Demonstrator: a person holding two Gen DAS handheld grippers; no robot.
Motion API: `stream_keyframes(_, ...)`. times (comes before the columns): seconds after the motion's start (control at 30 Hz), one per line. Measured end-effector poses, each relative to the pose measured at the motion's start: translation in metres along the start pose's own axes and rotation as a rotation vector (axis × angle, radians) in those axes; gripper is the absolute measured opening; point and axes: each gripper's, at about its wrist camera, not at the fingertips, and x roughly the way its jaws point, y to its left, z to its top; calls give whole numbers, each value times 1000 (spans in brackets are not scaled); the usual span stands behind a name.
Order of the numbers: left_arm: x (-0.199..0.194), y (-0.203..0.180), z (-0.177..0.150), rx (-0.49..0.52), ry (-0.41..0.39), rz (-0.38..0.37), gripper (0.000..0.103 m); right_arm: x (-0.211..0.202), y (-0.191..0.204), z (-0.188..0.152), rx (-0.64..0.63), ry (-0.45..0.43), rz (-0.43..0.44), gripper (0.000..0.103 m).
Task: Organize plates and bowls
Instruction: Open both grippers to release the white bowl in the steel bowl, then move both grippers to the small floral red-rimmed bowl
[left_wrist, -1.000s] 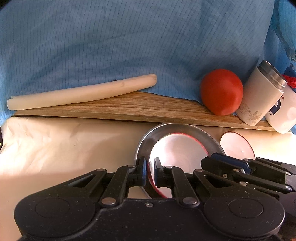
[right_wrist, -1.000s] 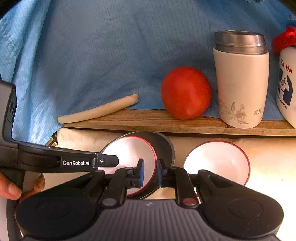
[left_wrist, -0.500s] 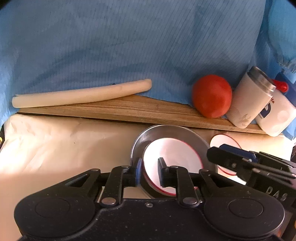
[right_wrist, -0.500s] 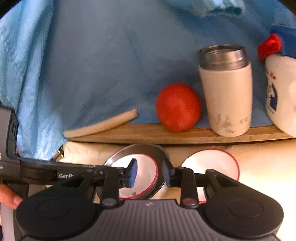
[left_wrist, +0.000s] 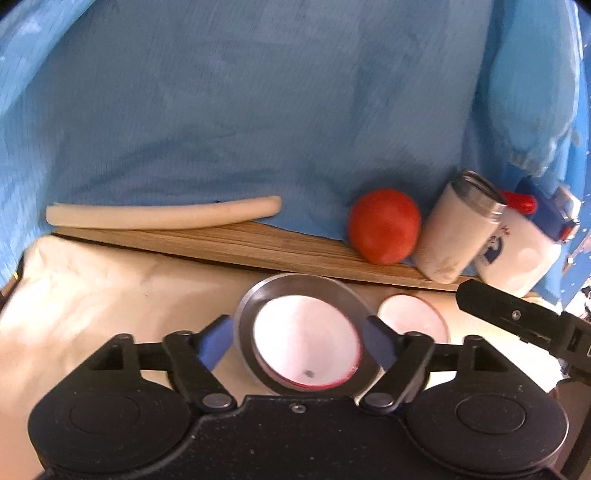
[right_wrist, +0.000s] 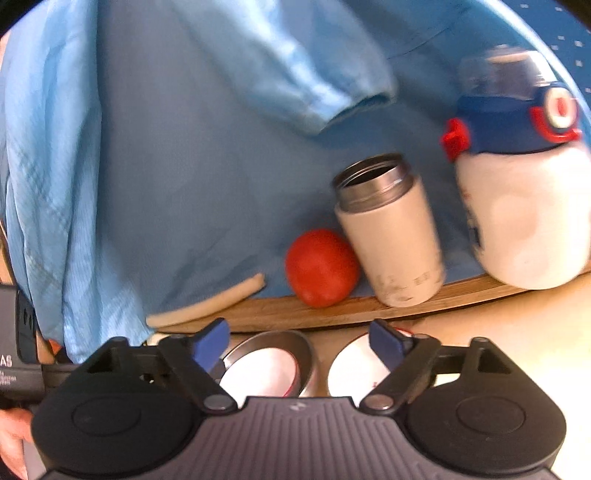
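A steel plate (left_wrist: 258, 295) lies on the cream tablecloth with a white, red-rimmed bowl (left_wrist: 295, 332) inside it. A second red-rimmed white bowl (left_wrist: 413, 317) sits on the cloth just to its right. My left gripper (left_wrist: 298, 345) hovers over the plate's near side. Its jaws are opening, wide apart, and its pads touch nothing. In the right wrist view, my right gripper (right_wrist: 299, 343) is also opening, above and behind the steel plate (right_wrist: 306, 354) and the second bowl (right_wrist: 354, 373), and holds nothing. The right gripper's finger (left_wrist: 517, 321) shows at the left view's right edge.
A wooden board (left_wrist: 258, 243) runs along the back, against a hanging blue cloth (left_wrist: 258, 110). On it lie a pale long roll (left_wrist: 162, 214), a red ball-like fruit (left_wrist: 384, 225), a white flask with a steel mouth (left_wrist: 458, 236) and a white bottle with a blue cap (left_wrist: 517, 251).
Both grippers, earlier shut on the rims of the bowl and plate, have opened wide and drawn back and up. The bowl stays in the steel plate.
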Motion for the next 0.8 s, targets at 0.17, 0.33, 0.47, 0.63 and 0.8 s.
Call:
stream_keyframes(0.17, -6, -16, -12, -62, 3, -62, 97, -15, -24, 2, 46, -14, -2, 103)
stream_keyframes(0.33, -5, -37, -28, -113, 17, -113, 102, -22, -51, 3, 112, 7, -30, 103)
stream_keyframes(0.47, 2, -52, -42, -174, 48, -105, 102, -19, -68, 6, 169, 32, -41, 103)
stream_keyframes(0.63, 22, -61, -56, -319, 52, -58, 102, -16, -80, 4, 200, 52, -58, 103)
stream_keyframes(0.8, 37, -65, -65, -444, 55, -30, 102, -9, -87, 2, 223, 77, -82, 102)
